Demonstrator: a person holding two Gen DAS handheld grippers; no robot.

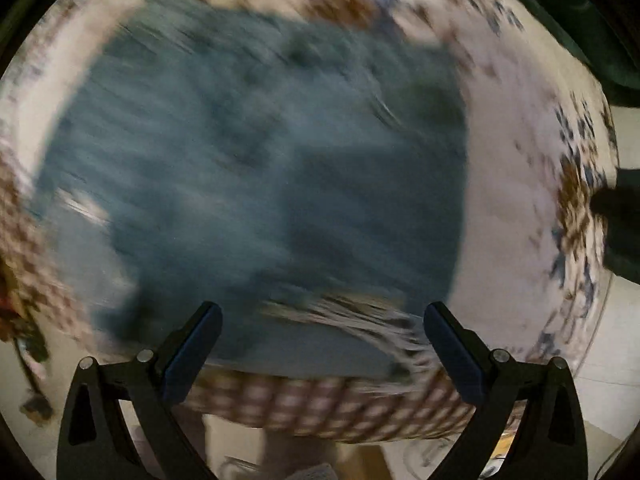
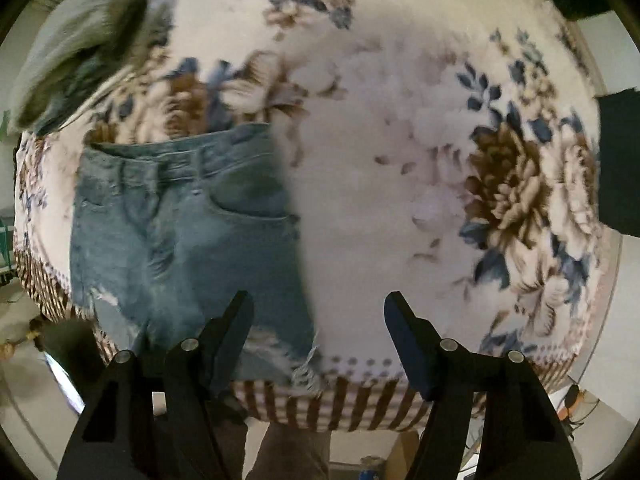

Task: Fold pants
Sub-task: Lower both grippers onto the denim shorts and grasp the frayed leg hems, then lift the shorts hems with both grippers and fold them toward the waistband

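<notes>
Blue denim pants lie flat on a floral blanket, waistband at the far side, frayed hems at the near edge. In the left wrist view the pants fill the middle, blurred by motion. My left gripper is open and empty above the pants' near edge. My right gripper is open and empty, its left finger over the pants' near right corner, its right finger over bare blanket.
A grey-green garment lies at the blanket's far left. The blanket's striped border hangs over the near edge, with floor below. A dark object stands at the right edge.
</notes>
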